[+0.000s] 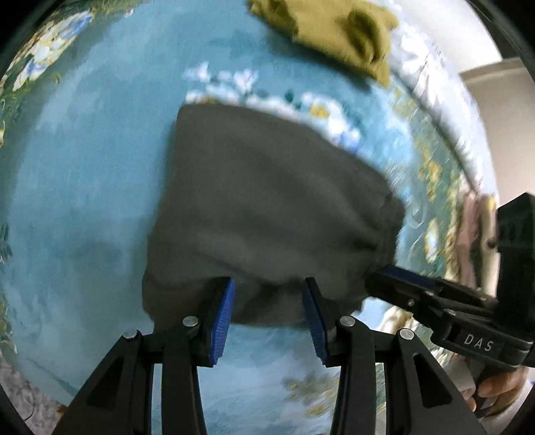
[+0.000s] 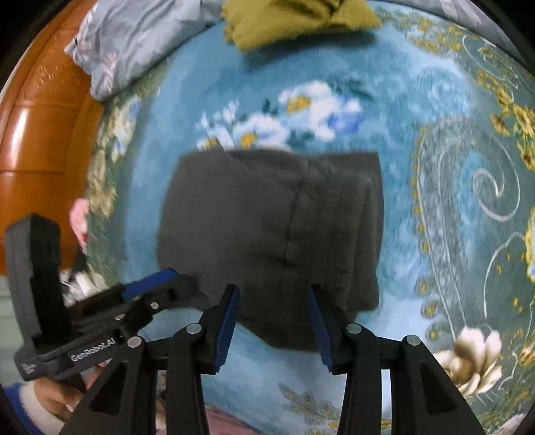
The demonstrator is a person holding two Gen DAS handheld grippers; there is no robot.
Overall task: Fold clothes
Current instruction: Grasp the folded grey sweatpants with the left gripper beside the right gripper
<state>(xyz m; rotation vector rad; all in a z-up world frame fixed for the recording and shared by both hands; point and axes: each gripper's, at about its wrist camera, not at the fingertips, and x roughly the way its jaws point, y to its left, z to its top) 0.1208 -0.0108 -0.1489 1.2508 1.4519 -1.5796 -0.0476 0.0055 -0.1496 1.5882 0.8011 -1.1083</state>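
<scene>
Grey folded garment on a blue floral blanket, both grippers at its near edge.

The left gripper and right gripper each stand with jaws spread, the garment's near hem lying between and just beyond the blue pads, not pinched. An olive cloth lies well beyond it.

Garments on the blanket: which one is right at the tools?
The dark grey garment, lying right at both tools; its near edge lies between the open fingers of the right tool. The olive-green garment sits bunched at the far end, untouched.
</scene>
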